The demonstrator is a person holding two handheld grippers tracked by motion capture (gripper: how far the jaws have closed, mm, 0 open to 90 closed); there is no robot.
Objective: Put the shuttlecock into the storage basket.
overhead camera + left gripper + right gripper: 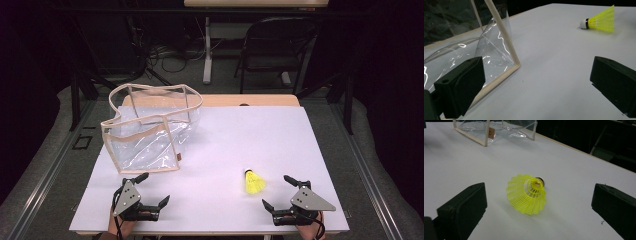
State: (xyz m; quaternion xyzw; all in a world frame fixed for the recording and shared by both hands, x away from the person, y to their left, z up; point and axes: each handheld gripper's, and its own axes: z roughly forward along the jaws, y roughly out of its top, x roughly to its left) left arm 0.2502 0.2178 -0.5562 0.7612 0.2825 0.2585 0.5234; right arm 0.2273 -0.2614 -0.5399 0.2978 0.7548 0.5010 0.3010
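While both tools rest at the near edge of the white table (215, 130), left gripper (150, 189) and right gripper (281, 191) each stand jaws apart, holding nothing. Yellow shuttlecock (254, 182): lying on its side just beside the right gripper. Clear bag (150, 127) with beige trim: far left, open.

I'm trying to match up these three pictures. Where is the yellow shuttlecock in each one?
High view: shuttlecock lies lower right of centre, near the right gripper.
Left gripper view: top right, on its side.
Right gripper view: centre, skirt toward the camera.
Shared landmark: the clear bag.
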